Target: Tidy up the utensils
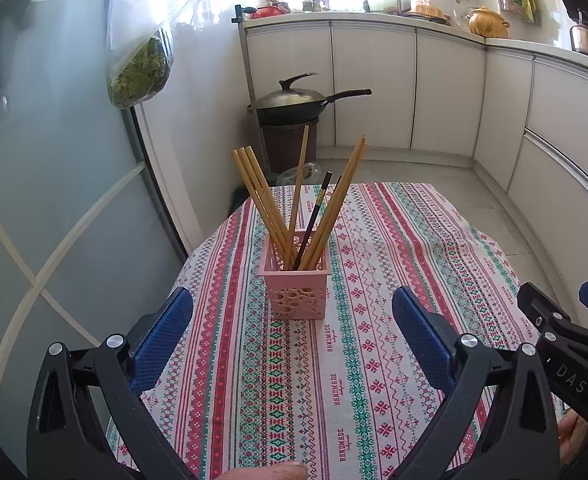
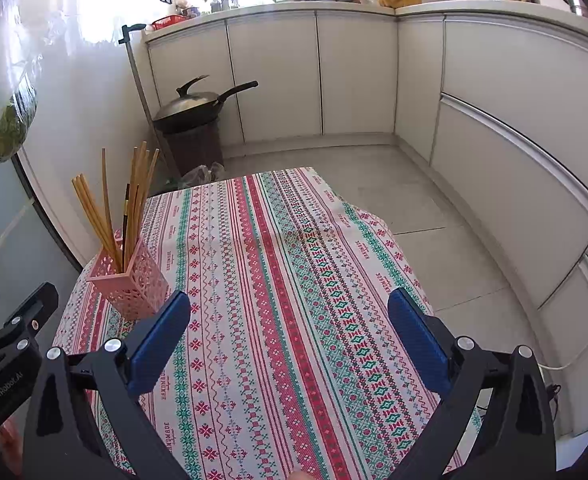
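All the chopsticks [image 1: 294, 208] in view, wooden ones plus a dark one, stand fanned out in the pink holder [image 1: 295, 286] on the table [image 1: 373, 280]. No loose utensil shows near the holder, so the sorting looks finished. The left claw [image 1: 292, 336] and right claw [image 2: 290, 340] hover short of the holder, both spread apart and empty.

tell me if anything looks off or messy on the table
Nothing is spilled or damaged. The wooden chopsticks fan out unevenly in the pink holder, and dark chopsticks stand mixed in among them. The tablecloth shows no loose utensils.
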Motion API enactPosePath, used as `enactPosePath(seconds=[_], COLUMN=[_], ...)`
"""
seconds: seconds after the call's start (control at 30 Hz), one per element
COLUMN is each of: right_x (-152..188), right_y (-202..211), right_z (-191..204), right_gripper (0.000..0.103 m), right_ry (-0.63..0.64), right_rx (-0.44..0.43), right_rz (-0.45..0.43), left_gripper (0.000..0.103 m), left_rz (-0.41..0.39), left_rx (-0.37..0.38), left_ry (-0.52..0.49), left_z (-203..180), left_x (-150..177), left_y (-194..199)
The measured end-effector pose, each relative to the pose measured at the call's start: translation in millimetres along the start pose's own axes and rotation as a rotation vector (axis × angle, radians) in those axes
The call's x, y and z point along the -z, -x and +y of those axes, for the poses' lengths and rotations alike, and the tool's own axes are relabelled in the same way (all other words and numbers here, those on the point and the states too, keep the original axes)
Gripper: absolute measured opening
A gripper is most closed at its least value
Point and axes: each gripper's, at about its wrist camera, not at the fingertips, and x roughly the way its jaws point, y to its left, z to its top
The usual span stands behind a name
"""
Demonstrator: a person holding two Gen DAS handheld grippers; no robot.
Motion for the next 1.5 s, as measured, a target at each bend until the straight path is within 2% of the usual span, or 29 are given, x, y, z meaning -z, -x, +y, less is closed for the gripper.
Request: enactPosePath(seconds=[1.5], right_x=[1.4], right_y=[-0.5], right_z=[0.2], right_gripper=[0.096], right_ry=[0.002], right_rx=[-0.009], right_rz=[0.011], left_gripper=[0.096], left_rz=[0.010], left_rx=[-0.010], left_ry=[-0.007], left_z=[-0.1], left_x=[1.2], left_y=[-2.4])
